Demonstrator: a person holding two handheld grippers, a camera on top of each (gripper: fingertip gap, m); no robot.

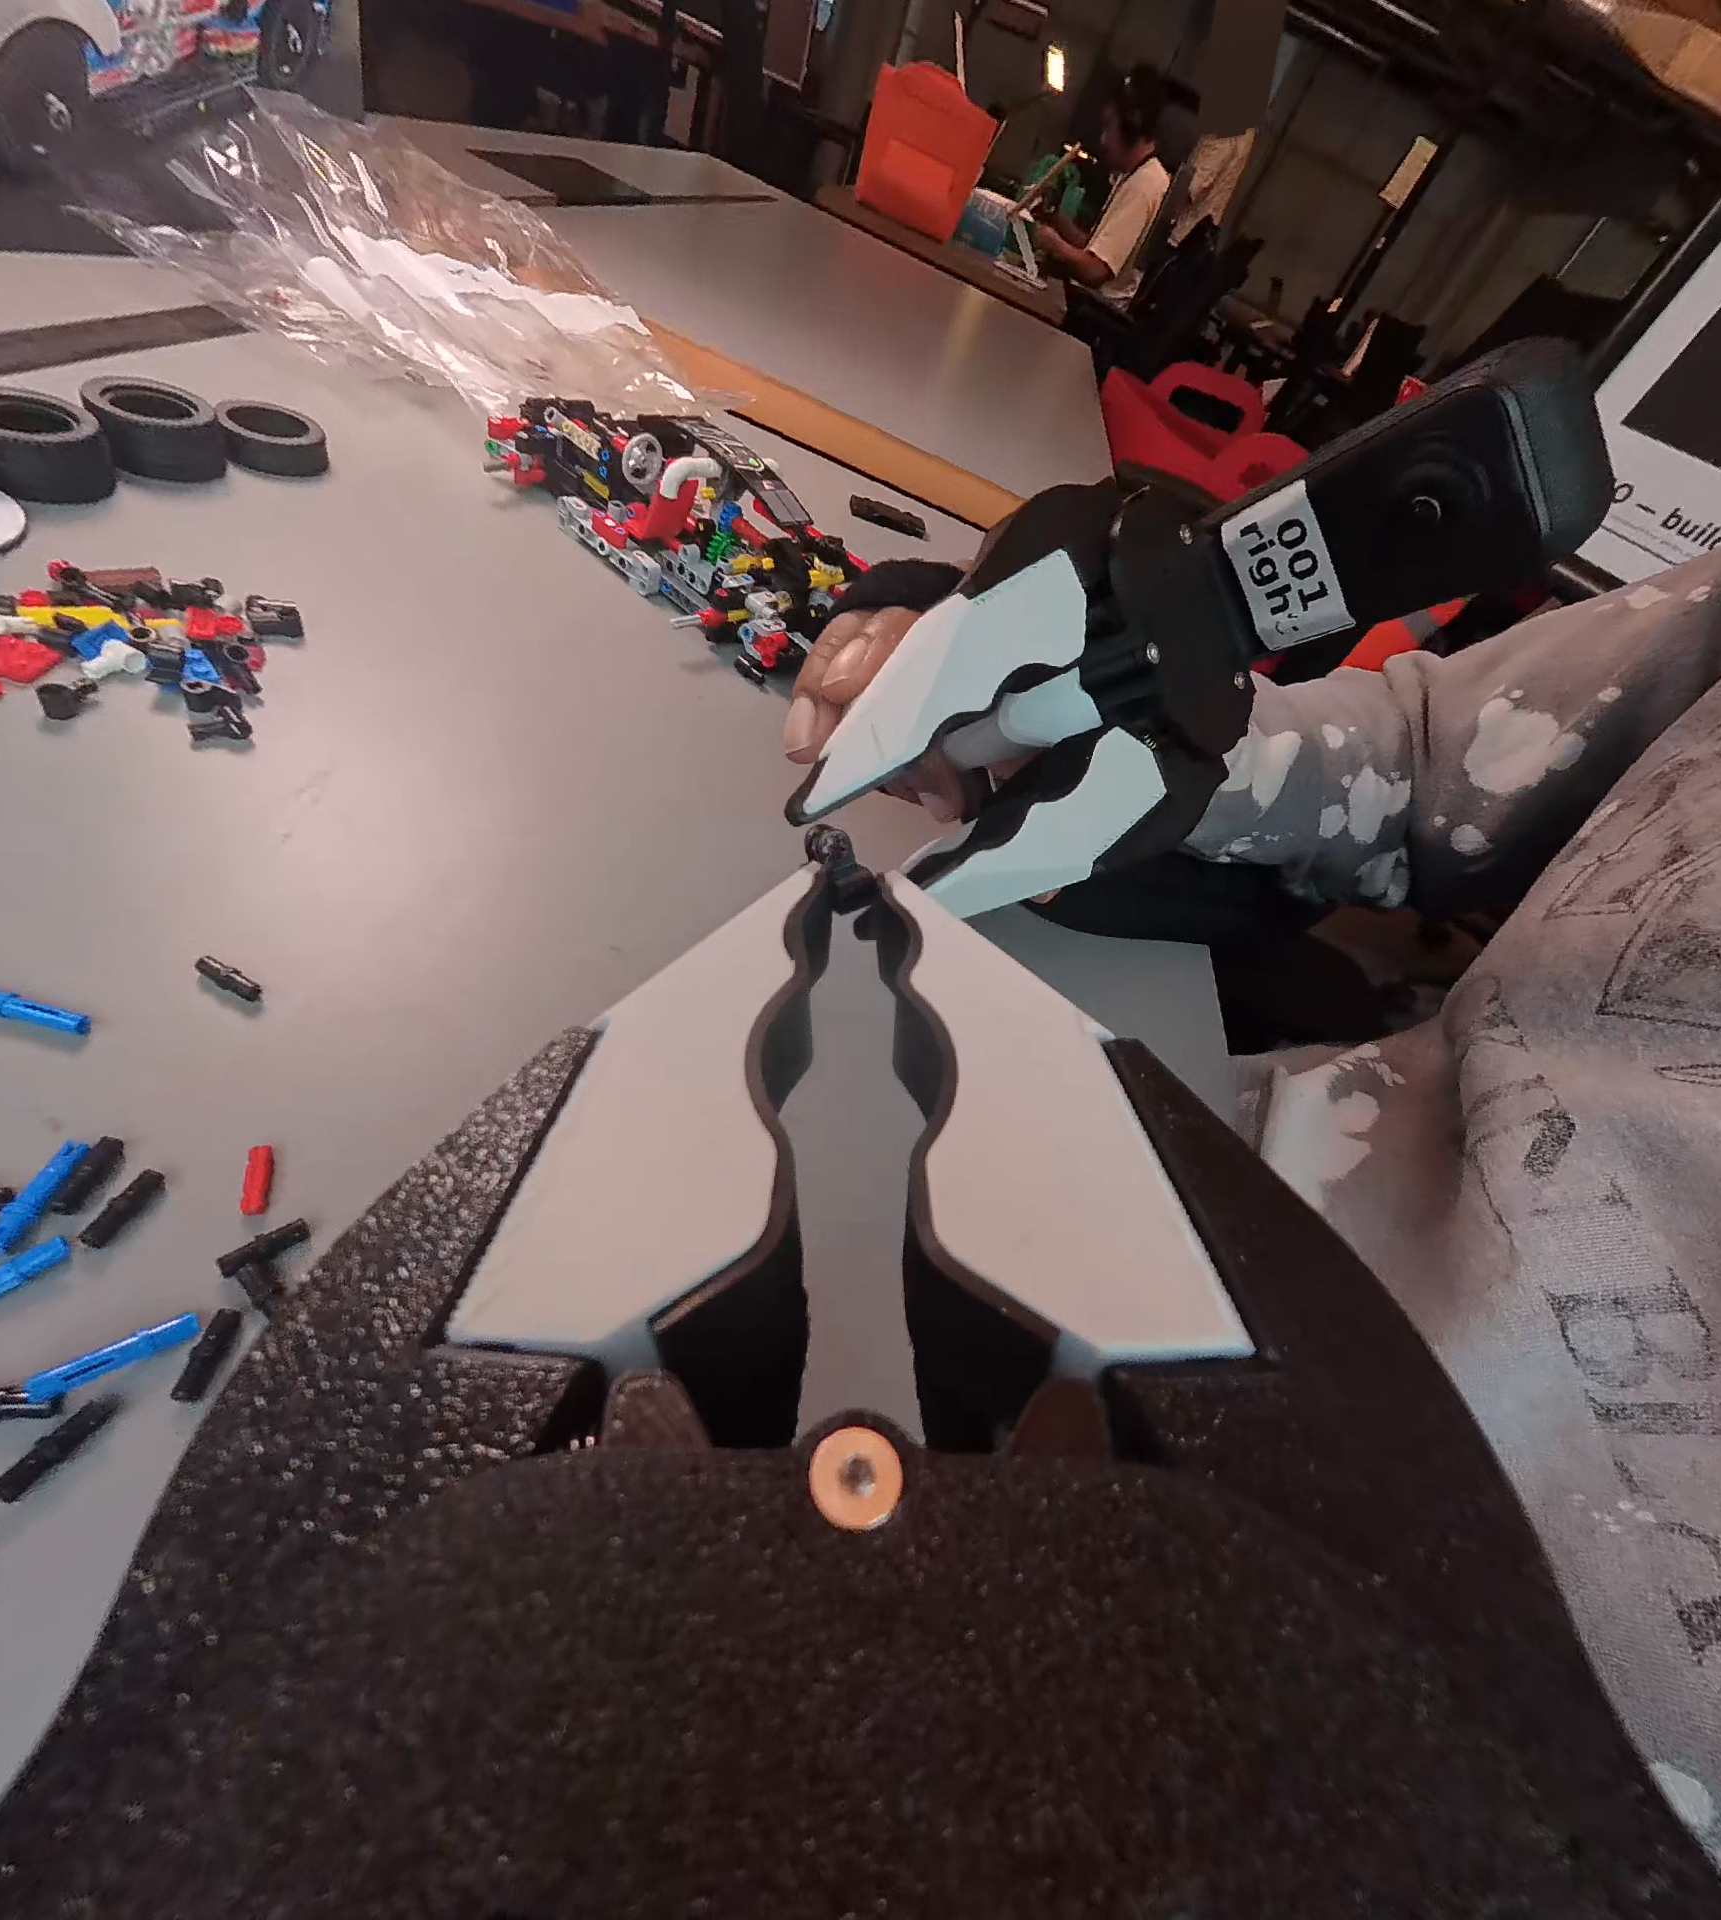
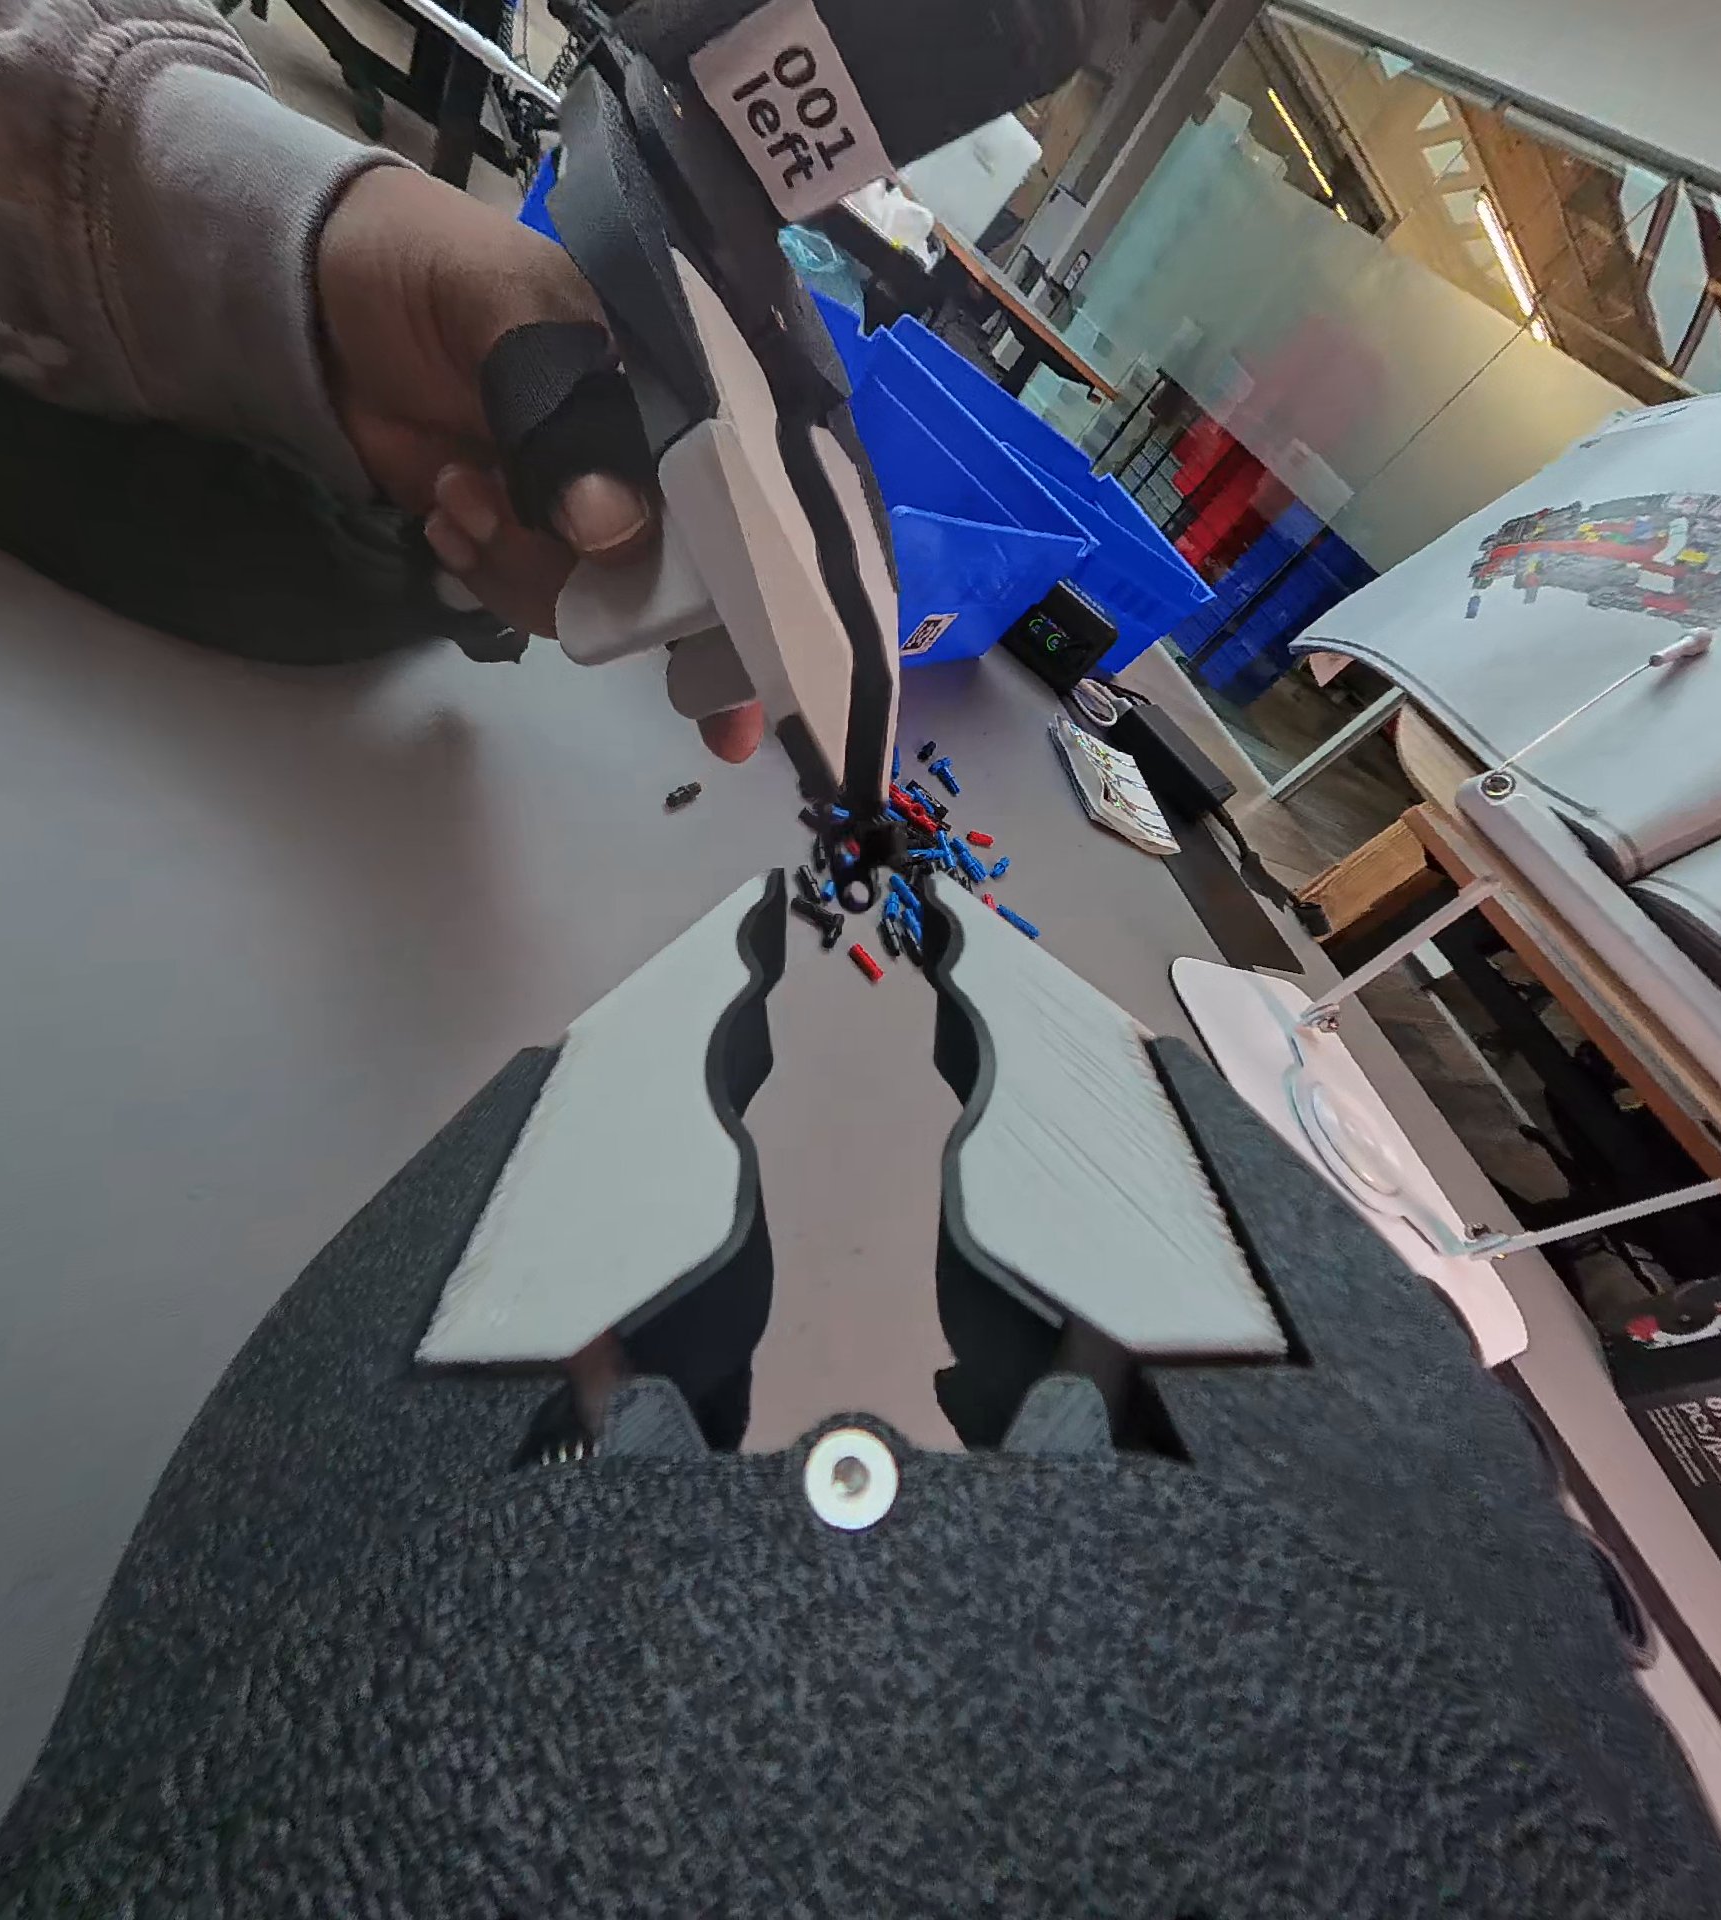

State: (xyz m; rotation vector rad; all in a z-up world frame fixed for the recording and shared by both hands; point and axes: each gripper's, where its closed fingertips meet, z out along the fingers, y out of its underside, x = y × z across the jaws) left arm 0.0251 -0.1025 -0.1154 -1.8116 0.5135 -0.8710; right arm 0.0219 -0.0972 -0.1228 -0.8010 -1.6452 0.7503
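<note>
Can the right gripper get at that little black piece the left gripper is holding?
Probably yes. The right gripper is open, right beside the black piece pinched in the left gripper, with nothing between them.

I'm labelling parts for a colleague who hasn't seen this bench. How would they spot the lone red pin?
On the grey table, look left of the left gripper, at the scattered blue pins and black pins. The red pin lies there alone: short, the only fully visible red one.

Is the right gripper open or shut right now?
Open. The right gripper shows a clear gap between its fingertips, nothing between them; the small black piece sits in the left gripper.
</note>
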